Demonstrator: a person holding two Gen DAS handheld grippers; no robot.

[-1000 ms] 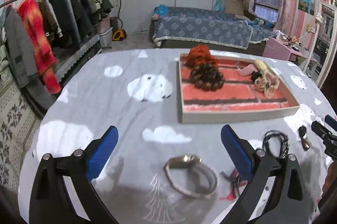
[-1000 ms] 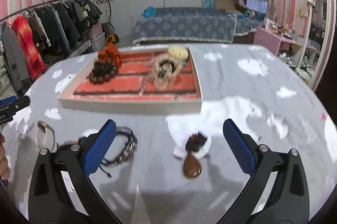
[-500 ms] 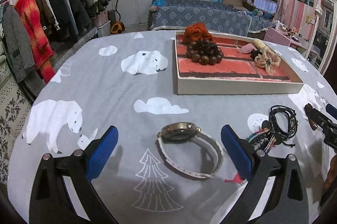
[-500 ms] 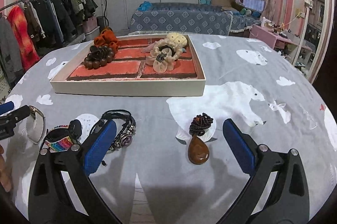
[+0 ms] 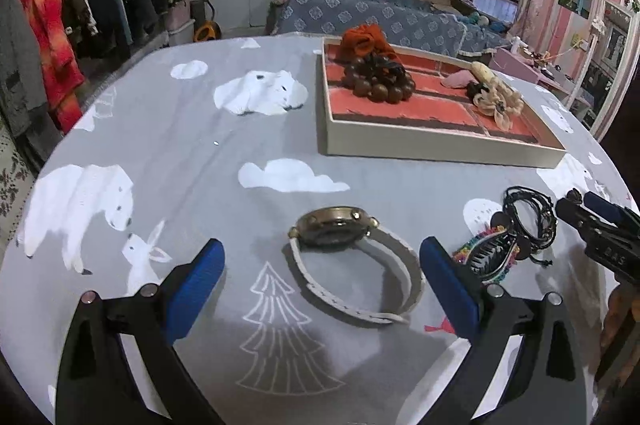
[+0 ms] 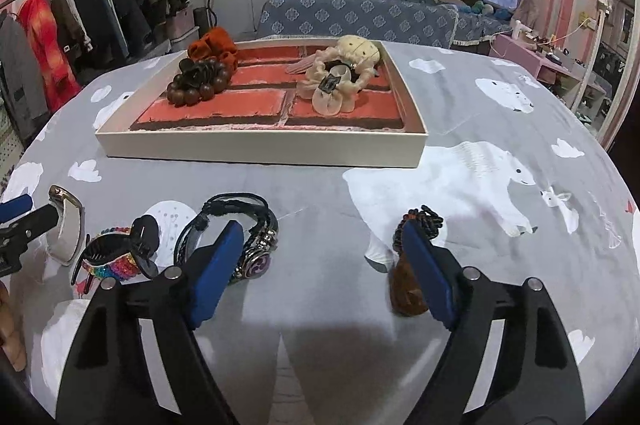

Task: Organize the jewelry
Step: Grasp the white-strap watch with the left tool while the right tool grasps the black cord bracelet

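A watch point(image 5: 352, 257) with a white strap lies on the grey cloth between the fingers of my open left gripper point(image 5: 320, 277). The watch also shows at the left in the right wrist view point(image 6: 66, 225). My right gripper point(image 6: 316, 265) is open and low over the table, between a black cord bracelet point(image 6: 236, 225) on its left and a brown teardrop pendant point(image 6: 404, 285) with dark beads on its right. A rainbow hair clip point(image 6: 116, 257) lies left of the bracelet. The tray point(image 6: 264, 145) holds a wooden bead bracelet point(image 6: 198, 83), an orange scrunchie point(image 6: 212, 43) and a cream scrunchie point(image 6: 336, 81).
The tray with its red brick-pattern lining stands at the far middle of the round table point(image 5: 160, 145). A clothes rack point(image 5: 80, 9) stands to the left. A bed point(image 6: 360, 13) stands behind the table. A mirror point(image 6: 616, 57) stands at the right.
Both grippers have come down and forward toward the table. The watch now sits between the left fingers. The right fingers now straddle the space between bracelet and pendant.
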